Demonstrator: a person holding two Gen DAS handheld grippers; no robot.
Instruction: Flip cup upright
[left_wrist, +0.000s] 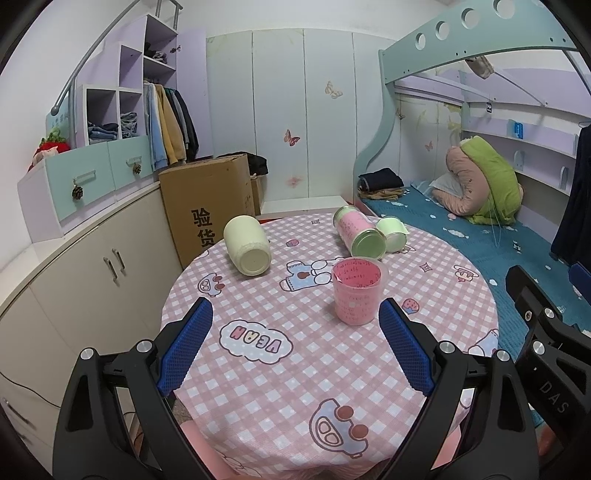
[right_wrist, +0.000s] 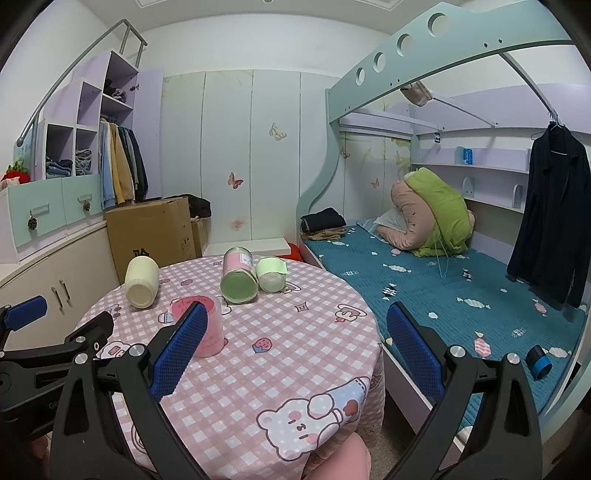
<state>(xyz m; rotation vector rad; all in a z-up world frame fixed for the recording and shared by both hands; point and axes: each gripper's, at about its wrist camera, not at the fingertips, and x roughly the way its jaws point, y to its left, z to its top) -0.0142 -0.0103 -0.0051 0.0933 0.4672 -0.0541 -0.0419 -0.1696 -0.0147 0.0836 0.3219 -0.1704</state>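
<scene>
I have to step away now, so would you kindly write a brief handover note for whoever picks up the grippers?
Left gripper: open, empty, hovering over the near part of the table.
Right gripper: open, empty, near the table's right edge.
Pink cup: upright, mouth up, mid-table. Done.
Cream cup: on its side, far left, base toward us.
Pink-and-green cup: on its side at the far edge, touching the pale green cup, also lying down.
Left: stand those three upright; the cream one looks the easiest start for the left gripper.
</scene>
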